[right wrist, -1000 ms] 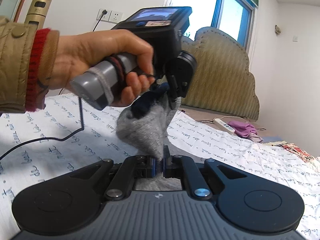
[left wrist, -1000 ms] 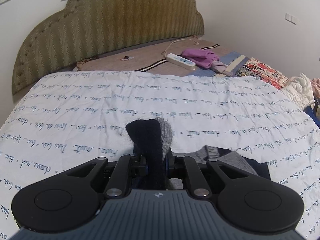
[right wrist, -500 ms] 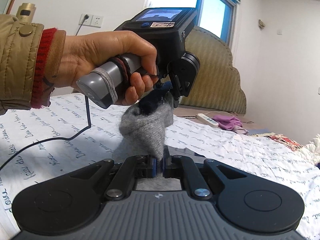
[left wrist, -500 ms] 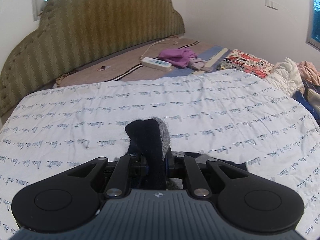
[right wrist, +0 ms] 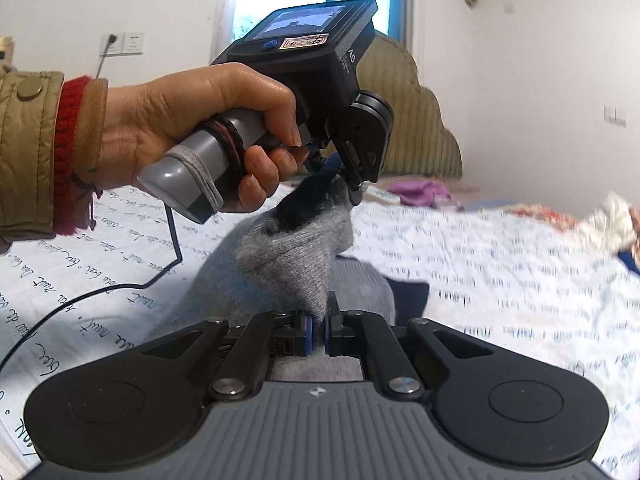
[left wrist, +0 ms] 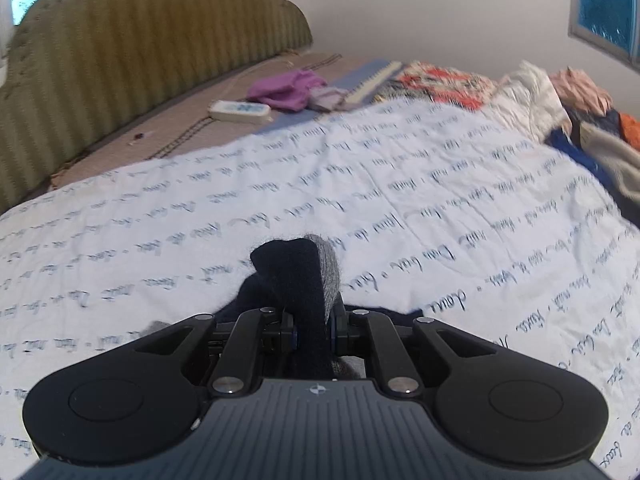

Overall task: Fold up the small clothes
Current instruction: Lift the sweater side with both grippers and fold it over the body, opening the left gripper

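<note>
Both grippers have swung rightward, bringing a second window [left wrist: 606,4] into sight; left gripper [left wrist: 314,328] and right gripper [right wrist: 317,330] jaws pinch the grey sock [right wrist: 296,256] above the script-printed bed sheet [left wrist: 440,200], below the padded headboard [left wrist: 140,36].

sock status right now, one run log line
left tongs: shut on sock | right tongs: shut on sock | sock: lifted above bedsheet

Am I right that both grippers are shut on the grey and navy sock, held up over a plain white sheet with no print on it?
Not quite: the sheet is white with lines of blue handwriting, clear in the left wrist view. The rest holds: the left gripper and right gripper are both shut on the sock, lifted above it.
</note>
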Motion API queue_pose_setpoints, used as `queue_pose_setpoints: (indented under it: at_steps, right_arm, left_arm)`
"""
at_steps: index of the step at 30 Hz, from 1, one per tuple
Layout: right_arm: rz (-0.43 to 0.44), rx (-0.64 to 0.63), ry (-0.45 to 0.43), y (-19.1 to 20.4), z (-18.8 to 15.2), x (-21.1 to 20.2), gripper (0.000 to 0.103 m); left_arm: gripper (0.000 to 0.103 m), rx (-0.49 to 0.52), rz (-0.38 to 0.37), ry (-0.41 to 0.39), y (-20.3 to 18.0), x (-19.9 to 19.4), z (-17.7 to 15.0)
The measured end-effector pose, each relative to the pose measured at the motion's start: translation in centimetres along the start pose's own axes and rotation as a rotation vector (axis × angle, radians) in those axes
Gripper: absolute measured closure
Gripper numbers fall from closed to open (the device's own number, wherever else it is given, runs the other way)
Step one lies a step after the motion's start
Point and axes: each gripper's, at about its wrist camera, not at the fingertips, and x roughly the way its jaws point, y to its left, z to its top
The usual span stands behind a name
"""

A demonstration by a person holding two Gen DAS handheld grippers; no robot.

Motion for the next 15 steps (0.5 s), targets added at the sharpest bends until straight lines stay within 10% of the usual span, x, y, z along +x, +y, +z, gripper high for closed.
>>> queue_pose_setpoints:
  at_steps: [9,15]
  right_arm:
    - [0.078,0.199,0.128,-2.9,-1.8,2.0,0.097]
    - [0.146,0.372,0.208,-5.2,-3.0,3.5,0.097]
  left_arm:
    - [0.086,-0.009,-0.006,0.09,-2.0,5.3,-2.0]
    - [0.038,-0.091,-0.056,0.081,-0.9,5.4,-1.8]
